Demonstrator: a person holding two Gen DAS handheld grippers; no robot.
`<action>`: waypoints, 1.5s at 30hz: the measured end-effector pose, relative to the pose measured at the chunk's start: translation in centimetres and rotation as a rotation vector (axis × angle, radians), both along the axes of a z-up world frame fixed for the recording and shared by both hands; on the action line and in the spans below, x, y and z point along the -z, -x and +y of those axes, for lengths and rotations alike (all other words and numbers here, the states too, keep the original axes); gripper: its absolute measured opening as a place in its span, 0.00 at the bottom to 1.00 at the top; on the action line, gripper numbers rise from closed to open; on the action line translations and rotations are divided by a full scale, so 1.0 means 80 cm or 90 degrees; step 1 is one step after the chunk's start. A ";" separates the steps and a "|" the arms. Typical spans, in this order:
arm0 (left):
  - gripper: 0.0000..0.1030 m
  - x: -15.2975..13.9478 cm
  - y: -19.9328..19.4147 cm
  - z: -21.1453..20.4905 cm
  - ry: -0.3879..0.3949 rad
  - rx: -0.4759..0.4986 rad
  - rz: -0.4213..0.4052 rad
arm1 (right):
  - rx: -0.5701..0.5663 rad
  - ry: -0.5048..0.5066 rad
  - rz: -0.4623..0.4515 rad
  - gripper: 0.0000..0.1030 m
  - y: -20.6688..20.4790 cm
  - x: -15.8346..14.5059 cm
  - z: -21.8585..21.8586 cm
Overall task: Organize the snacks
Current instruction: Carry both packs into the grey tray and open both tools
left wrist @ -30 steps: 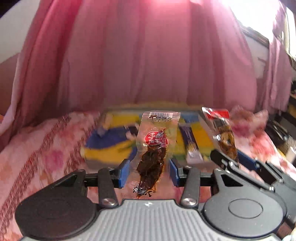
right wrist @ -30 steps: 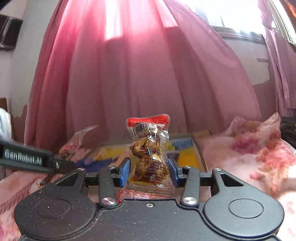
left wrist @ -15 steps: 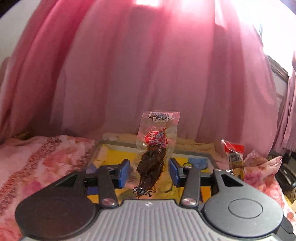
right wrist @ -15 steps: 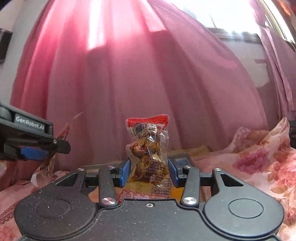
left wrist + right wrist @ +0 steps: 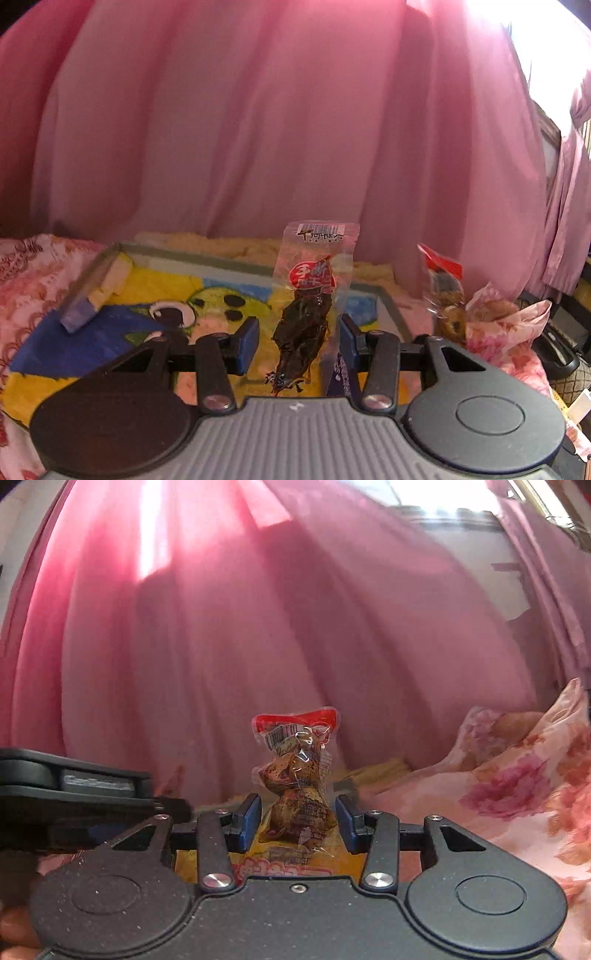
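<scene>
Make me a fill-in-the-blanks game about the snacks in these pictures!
1. The curtain behind everything is ____.
2. The packet of dark dried meat stands between the fingers of the ____ gripper.
3. The top seal of the packet of brown eggs in the right gripper is ____.
4. The tray has a cartoon picture and lies on a ____ cloth.

Missing words: pink; left; red; flowery
</scene>
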State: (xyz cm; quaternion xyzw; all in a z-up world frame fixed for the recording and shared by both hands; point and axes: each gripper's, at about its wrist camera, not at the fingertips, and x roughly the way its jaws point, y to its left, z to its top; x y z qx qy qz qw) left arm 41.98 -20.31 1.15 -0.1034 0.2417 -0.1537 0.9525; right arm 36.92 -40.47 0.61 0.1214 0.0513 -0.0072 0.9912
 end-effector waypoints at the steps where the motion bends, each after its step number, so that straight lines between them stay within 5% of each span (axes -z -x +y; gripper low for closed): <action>1: 0.47 0.005 -0.004 0.000 0.000 -0.001 0.006 | -0.006 0.004 0.007 0.44 -0.003 0.001 0.003; 14: 0.48 0.025 -0.025 0.008 0.025 -0.023 0.078 | -0.015 0.010 0.115 0.45 -0.026 0.014 0.009; 30: 0.50 0.037 -0.032 0.000 0.005 -0.037 0.132 | -0.012 0.040 0.137 0.49 -0.032 0.022 0.010; 32: 0.60 0.034 -0.029 0.000 0.008 -0.036 0.126 | -0.007 0.061 0.139 0.49 -0.031 0.021 0.013; 45: 0.89 -0.014 0.018 0.014 0.010 -0.048 0.028 | 0.036 0.077 0.075 0.89 0.017 -0.016 0.012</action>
